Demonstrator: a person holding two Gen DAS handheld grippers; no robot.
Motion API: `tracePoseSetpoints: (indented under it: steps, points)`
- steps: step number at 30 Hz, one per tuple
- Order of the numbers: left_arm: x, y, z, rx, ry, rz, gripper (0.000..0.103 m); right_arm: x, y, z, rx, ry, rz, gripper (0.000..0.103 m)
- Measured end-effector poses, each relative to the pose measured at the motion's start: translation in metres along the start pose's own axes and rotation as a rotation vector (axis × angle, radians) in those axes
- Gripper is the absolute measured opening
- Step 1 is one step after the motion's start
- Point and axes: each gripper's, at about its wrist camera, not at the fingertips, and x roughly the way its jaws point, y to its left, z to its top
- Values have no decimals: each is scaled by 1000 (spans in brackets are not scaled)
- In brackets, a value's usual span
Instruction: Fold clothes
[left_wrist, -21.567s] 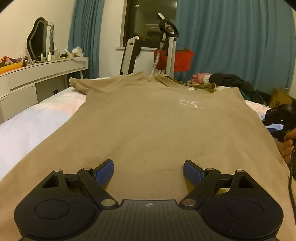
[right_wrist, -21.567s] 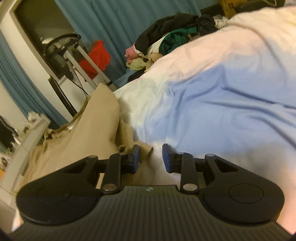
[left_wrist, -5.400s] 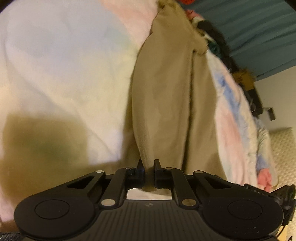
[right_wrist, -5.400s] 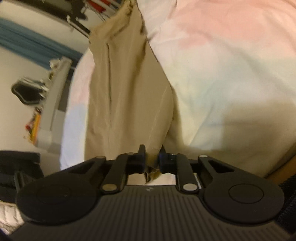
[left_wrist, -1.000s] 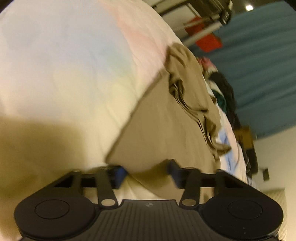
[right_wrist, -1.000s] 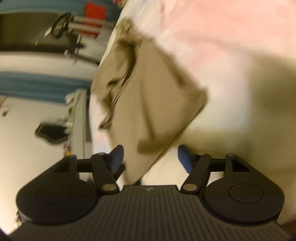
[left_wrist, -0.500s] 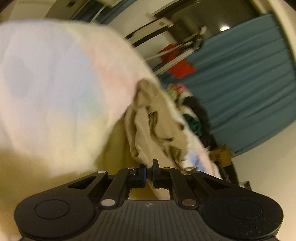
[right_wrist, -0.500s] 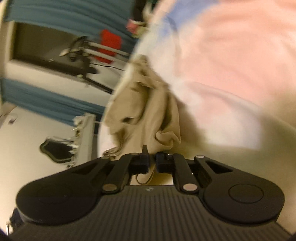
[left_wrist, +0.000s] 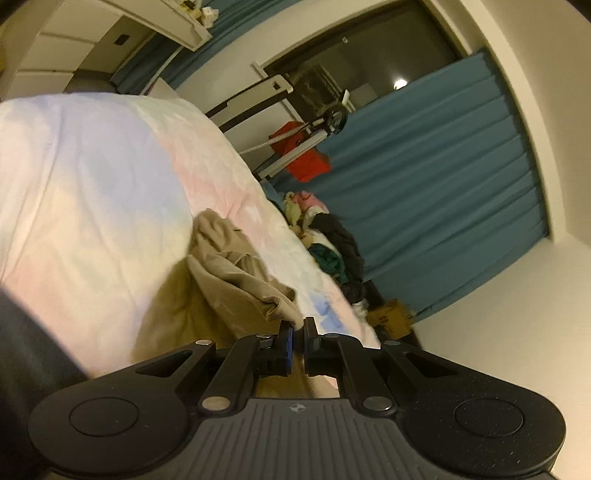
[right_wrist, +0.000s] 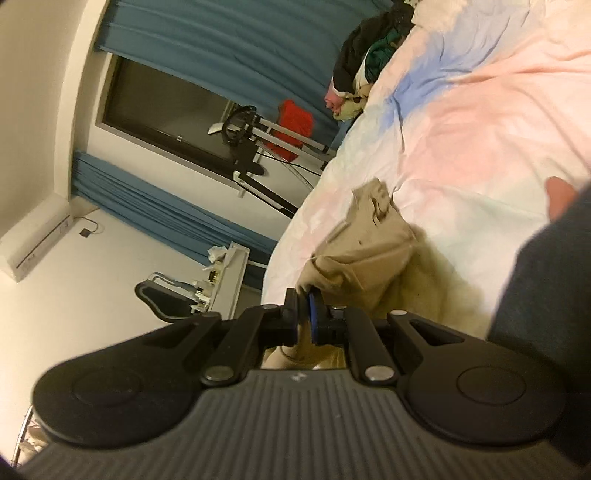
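The tan T-shirt (left_wrist: 236, 280) hangs bunched and folded above the pastel bedsheet (left_wrist: 92, 192). My left gripper (left_wrist: 298, 328) is shut on one corner of it, with the cloth pinched between the pads. In the right wrist view the same tan T-shirt (right_wrist: 365, 254) droops from my right gripper (right_wrist: 303, 306), which is shut on its other corner. Both views are tilted steeply. Cloth below the jaws is hidden by the gripper bodies.
A pile of dark and coloured clothes (left_wrist: 332, 240) lies at the bed's far end by the blue curtain (left_wrist: 443, 184). A white desk (right_wrist: 229, 280) with a mirror stands beside the bed. A dark sleeve (right_wrist: 546, 314) and a fingertip fill the right edge.
Both grippers have lifted the shirt higher off the bed and tilted upward, so more of the room shows. A second ago both were open; they shut on the shirt's corners.
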Motion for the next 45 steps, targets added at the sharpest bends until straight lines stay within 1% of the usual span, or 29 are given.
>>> tracePoseSetpoints:
  steps: [1, 3, 6, 7, 10, 12, 16, 18, 20, 21, 23, 25, 28, 30, 32, 36, 37, 38, 39, 40, 41, 42, 43, 45]
  points:
    - [-5, -1, -1, -11, -1, -1, 5, -3, 5, -1, -14, -9, -10, 9]
    - [4, -2, 7, -19, 8, 12, 5, -2, 14, 2, -33, -17, -44, 9]
    - [44, -7, 29, 14, 7, 40, 5, 26, 21, 18, -21, 3, -83, 9]
    - [58, -9, 37, 24, 7, 49, 6, 41, 22, 26, -7, 7, -85, 9]
    - [98, -15, 60, 56, 6, 77, 6, 80, 41, 51, -93, -42, -125, 9]
    - [125, -19, 75, 78, 5, 96, 6, 114, 54, 64, -165, -66, -163, 9]
    - [179, -26, 105, 121, 4, 133, 6, 180, 56, 89, -203, -61, -225, 9]
    - [205, -28, 117, 150, 5, 150, 6, 208, 47, 97, -202, -40, -258, 9]
    - [225, -18, 116, 213, 9, 169, 6, 226, 37, 102, -213, -34, -282, 9]
    - [235, -10, 116, 221, 15, 182, 6, 232, 31, 103, -227, -39, -286, 9]
    - [252, 10, 118, 197, 37, 194, 6, 241, 19, 105, -240, -50, -300, 9]
    - [270, 28, 121, 173, 61, 202, 6, 253, 1, 109, -191, -32, -297, 9]
    - [296, 51, 127, 142, 96, 210, 6, 269, -16, 112, -172, 2, -321, 9]
    - [306, 58, 126, 151, 108, 206, 6, 281, -23, 114, -168, 31, -323, 9]
    - [315, 65, 126, 159, 121, 202, 6, 289, -25, 113, -194, 50, -325, 11]
    - [328, 76, 126, 184, 139, 192, 6, 301, -23, 113, -231, 103, -297, 12]
    - [327, 75, 126, 195, 138, 186, 7, 302, -21, 112, -244, 117, -291, 18]
    - [326, 74, 126, 208, 136, 181, 8, 303, -20, 111, -257, 131, -285, 39]
    - [324, 72, 126, 222, 134, 176, 10, 301, -17, 109, -274, 139, -278, 52]
    - [321, 69, 125, 240, 131, 173, 22, 300, -15, 107, -291, 147, -271, 71]
    - [317, 65, 124, 265, 124, 171, 31, 296, -11, 104, -311, 143, -265, 72]
    - [313, 60, 122, 300, 111, 169, 47, 293, -9, 103, -332, 141, -271, 71]
    - [307, 54, 119, 354, 86, 164, 56, 290, -5, 102, -350, 137, -281, 71]
    - [296, 45, 112, 456, 41, 160, 63, 282, -1, 103, -386, 95, -308, 72]
